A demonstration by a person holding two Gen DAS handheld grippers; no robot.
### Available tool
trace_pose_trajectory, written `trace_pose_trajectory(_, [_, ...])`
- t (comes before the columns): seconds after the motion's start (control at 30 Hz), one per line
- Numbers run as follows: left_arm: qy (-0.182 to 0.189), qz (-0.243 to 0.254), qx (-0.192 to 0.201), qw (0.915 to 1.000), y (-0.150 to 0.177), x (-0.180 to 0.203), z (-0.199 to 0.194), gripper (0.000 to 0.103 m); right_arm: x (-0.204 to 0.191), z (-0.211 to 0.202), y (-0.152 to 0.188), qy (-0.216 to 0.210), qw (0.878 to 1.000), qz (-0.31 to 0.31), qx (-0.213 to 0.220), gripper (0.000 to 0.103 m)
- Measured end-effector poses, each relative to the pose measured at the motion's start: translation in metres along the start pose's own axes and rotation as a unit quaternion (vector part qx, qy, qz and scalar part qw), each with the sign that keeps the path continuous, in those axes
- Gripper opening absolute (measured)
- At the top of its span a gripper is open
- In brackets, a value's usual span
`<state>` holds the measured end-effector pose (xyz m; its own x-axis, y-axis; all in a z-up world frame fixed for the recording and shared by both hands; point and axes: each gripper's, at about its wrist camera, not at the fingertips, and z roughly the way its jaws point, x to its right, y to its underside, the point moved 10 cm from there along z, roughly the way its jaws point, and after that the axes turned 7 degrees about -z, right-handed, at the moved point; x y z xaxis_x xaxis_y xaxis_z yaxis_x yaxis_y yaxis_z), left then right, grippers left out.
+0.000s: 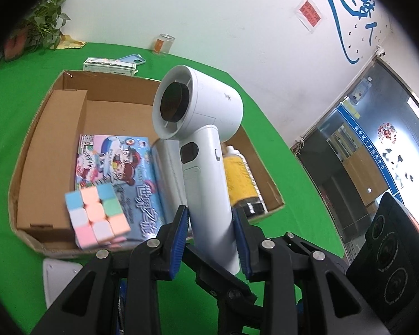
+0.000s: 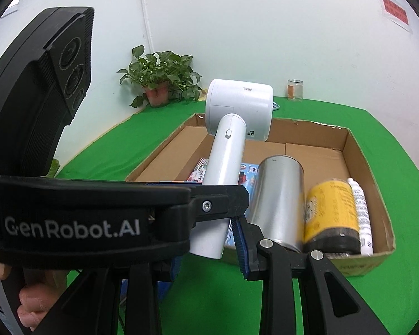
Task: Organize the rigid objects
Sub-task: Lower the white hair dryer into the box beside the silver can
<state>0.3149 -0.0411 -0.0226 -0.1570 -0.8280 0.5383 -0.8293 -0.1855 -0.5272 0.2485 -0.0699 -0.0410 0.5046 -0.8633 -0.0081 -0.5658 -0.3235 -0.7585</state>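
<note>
A: White plastic fan pinched at the handle by the left tongs, pads closed against both sides, head up and hanging over the cardboard box. Held low on the handle, probably to keep the heavy head clear for lowering in.

B: Right tongs?

A: Parted, near the same handle end, gripping nothing visible. Left finger hidden behind the other tool. Likely just standing by.

B: Box contents?

A: Pastel puzzle cube atop a cartoon-printed booklet, silver can lying down, yellow-labelled jar, slim white bottle against the right wall. Packed side by side along the near edge, far half bare, so room for the fan there.

B: Readable text?

A: "GenRobot.AI" on the tool body. "FQ" partly legible on the fan head. Booklet characters too blurred. Blue Chinese lettering on the wall, not legible enough to transcribe.

B: Elsewhere?

A: Green counter, potted plant, glass jar by the wall.
</note>
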Motion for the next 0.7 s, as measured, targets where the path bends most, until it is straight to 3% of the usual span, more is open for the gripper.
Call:
trace_pose_trajectory(0.4, [-0.027,-0.011,-0.023,0.9993,-0.012,-0.039,0.016,0.031,-0.014,0.048,-0.009,-0.017,0.999,0.019,-0.030,0.029])
trace_pose_trajectory(0.7, [-0.031,-0.019,-0.053,0.9979,-0.011,-0.056,0.037,0.031,-0.010,0.074,0.006,-0.019,0.997,0.041,-0.056,0.029])
